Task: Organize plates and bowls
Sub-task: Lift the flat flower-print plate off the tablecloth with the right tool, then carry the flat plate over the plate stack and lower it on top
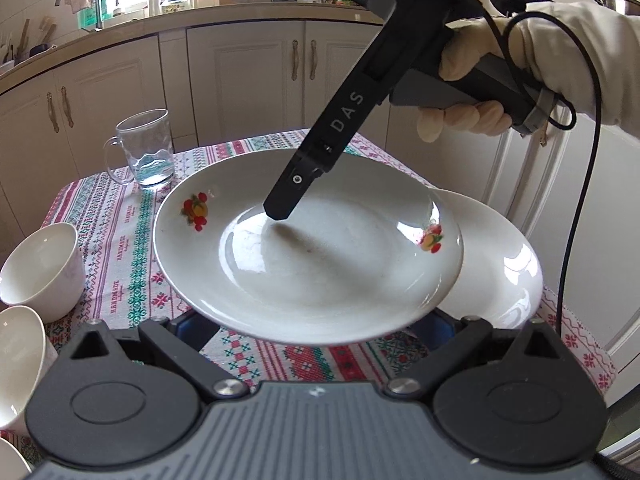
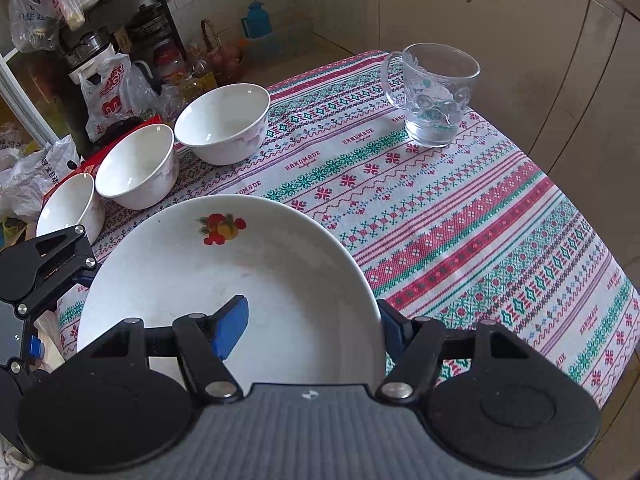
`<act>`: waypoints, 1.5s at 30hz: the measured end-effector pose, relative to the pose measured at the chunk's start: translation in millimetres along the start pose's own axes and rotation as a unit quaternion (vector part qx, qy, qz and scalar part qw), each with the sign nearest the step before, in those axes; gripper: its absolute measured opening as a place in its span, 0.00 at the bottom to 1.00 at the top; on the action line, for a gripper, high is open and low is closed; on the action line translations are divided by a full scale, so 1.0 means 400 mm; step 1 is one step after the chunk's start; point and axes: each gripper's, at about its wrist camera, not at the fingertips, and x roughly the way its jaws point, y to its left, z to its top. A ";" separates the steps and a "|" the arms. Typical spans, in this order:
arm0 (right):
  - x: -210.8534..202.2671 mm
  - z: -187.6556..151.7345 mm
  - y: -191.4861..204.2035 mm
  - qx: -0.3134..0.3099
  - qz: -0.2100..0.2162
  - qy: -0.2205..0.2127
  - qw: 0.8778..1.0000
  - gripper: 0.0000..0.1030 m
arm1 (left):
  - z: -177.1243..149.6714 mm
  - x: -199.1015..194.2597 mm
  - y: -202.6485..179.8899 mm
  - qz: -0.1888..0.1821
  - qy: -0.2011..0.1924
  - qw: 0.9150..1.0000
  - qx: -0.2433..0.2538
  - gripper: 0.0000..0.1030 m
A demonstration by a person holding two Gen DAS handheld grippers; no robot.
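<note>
Right tool pinches the fruit-print plate by its rim, lifted off the bench above another plate; left tool's state, can't tell.

The right gripper is black, marked "DAS", with a black cable; its fingers are blue. A cream glove covers the hand.

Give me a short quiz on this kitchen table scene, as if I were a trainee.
1. True or false: the glass mug lies on its side.
2. How many white bowls stand on the tablecloth?
3. The right hand-held gripper is clamped on: A) the fruit-patterned plate, B) a spoon, C) a pan.
Key: 1 false; 2 three; 3 A.
</note>
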 end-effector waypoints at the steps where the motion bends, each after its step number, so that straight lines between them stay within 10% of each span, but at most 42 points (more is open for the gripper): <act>1: -0.006 -0.010 0.001 0.002 -0.002 -0.001 1.000 0.72 | -0.001 -0.001 -0.007 -0.004 0.001 1.000 0.002 0.96; 24: -0.062 -0.248 -0.029 0.089 -0.019 -0.016 0.996 0.72 | -0.014 0.024 -0.134 -0.085 0.041 0.994 0.053 0.96; 45: -0.057 -0.291 -0.043 0.104 -0.020 -0.031 0.994 0.71 | -0.012 0.002 -0.134 -0.092 0.030 0.993 0.074 0.96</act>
